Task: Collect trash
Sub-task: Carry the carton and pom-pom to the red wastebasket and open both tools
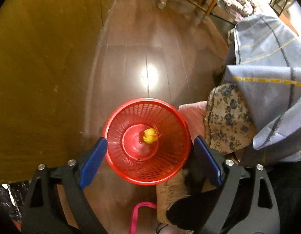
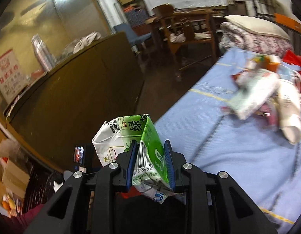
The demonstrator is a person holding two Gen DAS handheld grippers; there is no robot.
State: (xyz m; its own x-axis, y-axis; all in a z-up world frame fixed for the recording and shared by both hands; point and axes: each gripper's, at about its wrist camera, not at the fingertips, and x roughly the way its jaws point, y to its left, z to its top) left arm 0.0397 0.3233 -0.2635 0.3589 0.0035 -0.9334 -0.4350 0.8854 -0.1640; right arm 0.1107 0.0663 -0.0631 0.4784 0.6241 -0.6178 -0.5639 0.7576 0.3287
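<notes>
In the left wrist view a red mesh wastebasket (image 1: 148, 167) stands on the floor with a small yellow piece of trash (image 1: 150, 135) on its bottom. My left gripper (image 1: 150, 147) is open and empty, looking straight down into the basket. In the right wrist view my right gripper (image 2: 150, 149) is shut on a crushed green and white drink carton (image 2: 148, 136), held above the edge of a blue bedsheet (image 2: 218, 156). A pile of paper and wrapper trash (image 2: 263, 93) lies on the bed at the right.
A dark yellow-brown cabinet (image 1: 37, 78) stands left of the basket. The bed with blue sheet (image 1: 267, 58) and floral cloth (image 1: 226, 117) is to the right. A wooden chair (image 2: 185, 33) stands at the far end of the wooden floor (image 1: 150, 48). A pink strap (image 1: 136, 216) lies near the basket.
</notes>
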